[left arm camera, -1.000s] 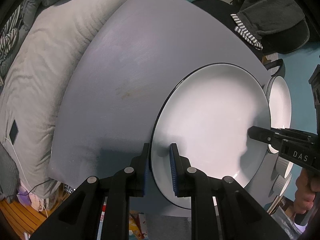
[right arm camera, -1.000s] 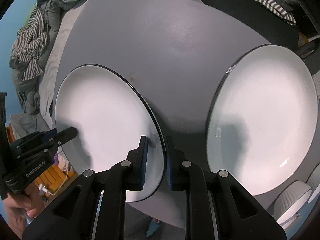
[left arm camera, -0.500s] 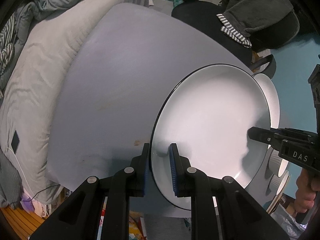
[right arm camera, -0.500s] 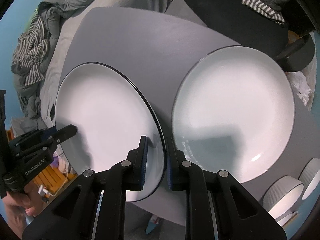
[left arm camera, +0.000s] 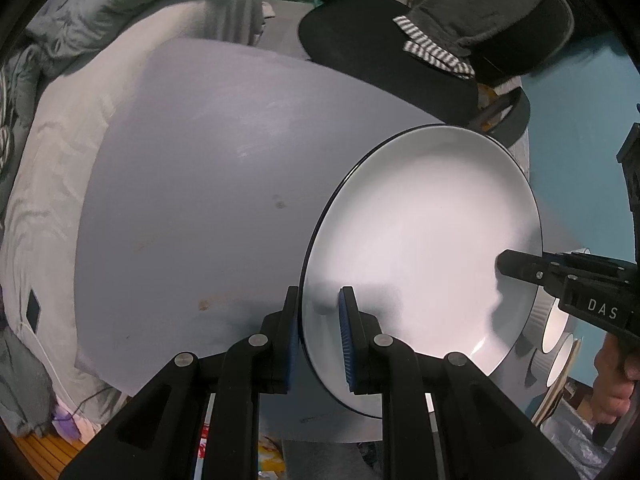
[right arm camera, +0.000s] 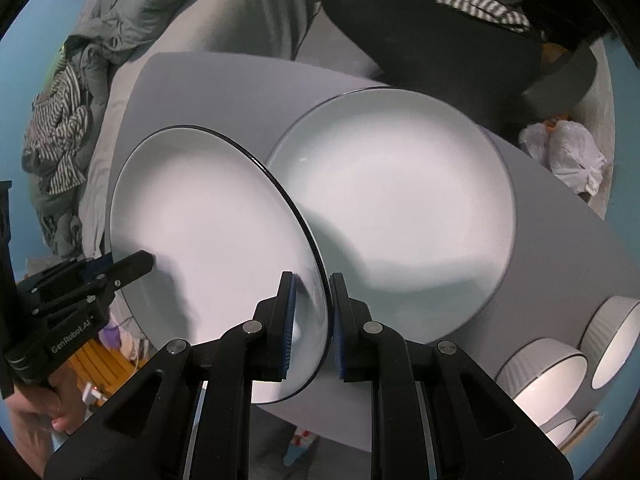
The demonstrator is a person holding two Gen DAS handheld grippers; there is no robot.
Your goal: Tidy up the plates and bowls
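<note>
I have the left gripper [left arm camera: 319,336] clamped on the near rim of a white dinner plate with a thin dark edge [left arm camera: 424,248], and the right gripper [right arm camera: 310,326] pinching the opposite rim of that same plate [right arm camera: 208,232], so the plate hangs between the two, clear of the grey tabletop [left arm camera: 192,200]. From the left wrist view the plate fills the lower right of the frame, glossy and shallow, with the right gripper's black finger reaching in from the right edge and a hand [left arm camera: 616,384] behind it at lower right. What the right wrist view gives me and the left does not is a second white plate [right arm camera: 400,208] lying flat on the table at centre, partly covered by the held plate's edge, which overlaps its left side. That view also shows ribbed white bowls with dark rims [right arm camera: 540,376] clustered at lower right; in the left view I only catch slivers of them past the plate. The left view alone shows a broad bare stretch of matte tabletop with a few faint stains, and a pale quilted blanket [left arm camera: 52,168] along the left. A black office chair draped with dark and striped clothing [left arm camera: 432,48] sits at upper right.
</note>
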